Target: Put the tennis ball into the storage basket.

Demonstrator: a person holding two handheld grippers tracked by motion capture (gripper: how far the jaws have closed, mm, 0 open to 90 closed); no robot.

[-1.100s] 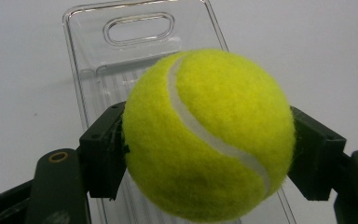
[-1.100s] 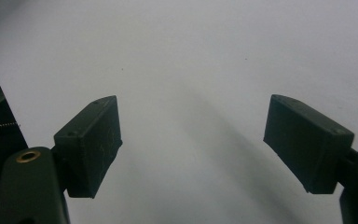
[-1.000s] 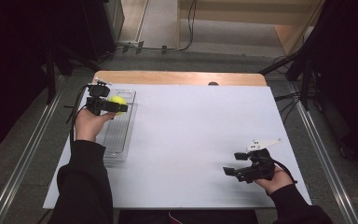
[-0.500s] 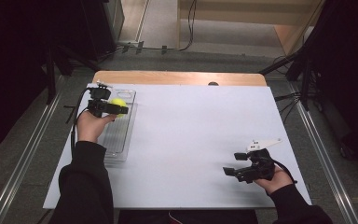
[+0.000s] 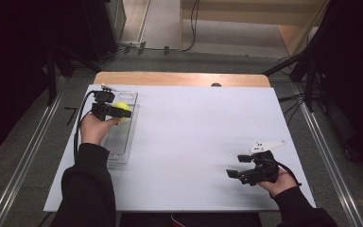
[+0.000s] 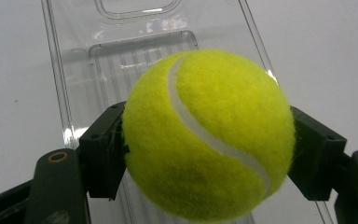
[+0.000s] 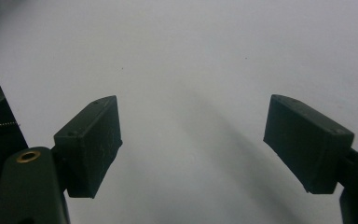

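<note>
fuzzy felt ball (image 6: 208,135), glossy clear-plastic tray (image 6: 121,51)

Surface: a white sheet (image 5: 203,137) covers the surface, with a bare strip of pale wood (image 5: 179,78) showing along its far edge.
Floor: grey floor (image 5: 38,146) on both sides of the surface; metal rails (image 5: 21,163) run along it left and right.
Beyond the surface: a lighter floor band (image 5: 163,21), black cables (image 5: 189,45) trailing across it, and a pale wooden unit (image 5: 246,9) at the far side.
Sides: dark stands and black equipment (image 5: 340,71) flank the surface.
Light: bright on the white sheet, deep shadow at the room's edges.
</note>
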